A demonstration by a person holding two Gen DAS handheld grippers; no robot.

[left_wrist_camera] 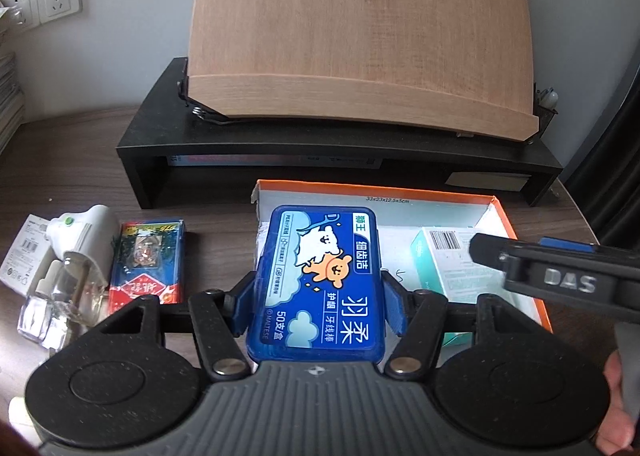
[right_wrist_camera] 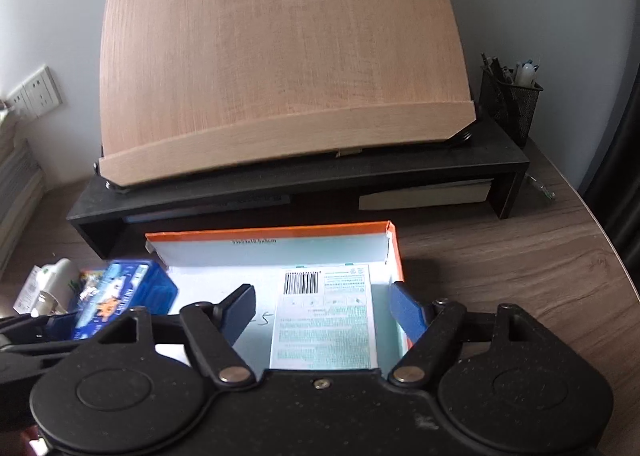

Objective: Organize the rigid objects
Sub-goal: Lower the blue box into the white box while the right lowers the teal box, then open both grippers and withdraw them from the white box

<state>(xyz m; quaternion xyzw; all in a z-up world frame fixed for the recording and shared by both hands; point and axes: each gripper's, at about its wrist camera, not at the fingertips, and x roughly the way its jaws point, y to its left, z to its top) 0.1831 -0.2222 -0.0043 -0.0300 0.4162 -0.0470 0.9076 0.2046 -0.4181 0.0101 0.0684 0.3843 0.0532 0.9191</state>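
My left gripper (left_wrist_camera: 318,304) is shut on a blue dental floss box (left_wrist_camera: 320,280) and holds it over the left edge of the orange-rimmed cardboard box (left_wrist_camera: 376,189). The blue floss box also shows in the right wrist view (right_wrist_camera: 120,296), at the left. A pale green carton (right_wrist_camera: 324,320) lies flat inside the cardboard box (right_wrist_camera: 280,233). My right gripper (right_wrist_camera: 324,308) is open and empty, its fingers either side of the carton and apart from it. The right gripper also shows in the left wrist view (left_wrist_camera: 480,248).
Left of the cardboard box lie a red and blue packet (left_wrist_camera: 148,260), a white plug-in device (left_wrist_camera: 84,240) with a clear bottle (left_wrist_camera: 68,296), and a white card (left_wrist_camera: 24,256). A black riser (left_wrist_camera: 340,152) with a tilted wooden board (left_wrist_camera: 360,36) stands behind. A mesh pen holder (right_wrist_camera: 510,104) stands at right.
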